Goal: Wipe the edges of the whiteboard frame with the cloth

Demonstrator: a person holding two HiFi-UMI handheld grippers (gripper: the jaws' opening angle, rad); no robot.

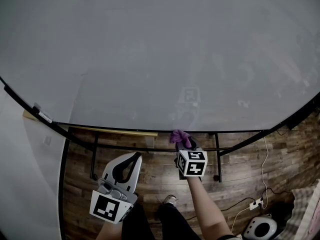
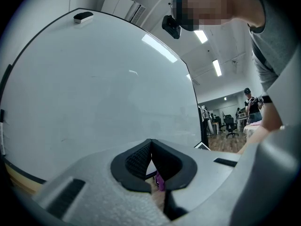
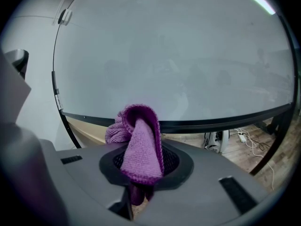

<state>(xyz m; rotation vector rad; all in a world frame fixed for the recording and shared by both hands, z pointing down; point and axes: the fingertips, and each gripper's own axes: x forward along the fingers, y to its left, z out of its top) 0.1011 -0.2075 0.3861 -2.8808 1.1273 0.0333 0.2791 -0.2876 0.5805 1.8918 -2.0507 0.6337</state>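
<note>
Head view: my left gripper (image 1: 133, 159) hangs idle below the frame (image 1: 125, 129). The right gripper (image 1: 184, 145) holds the cloth (image 1: 178, 136) at the frame's bottom edge, seemingly touching.

Left gripper view: fingers (image 2: 136, 160) pressed together, empty.

Right gripper view: fingers (image 3: 175, 160) pinching the cloth, just under the frame. I'd press lightly and slide along the frame. There is open room below it both ways, except at the legs (image 1: 218, 156).
</note>
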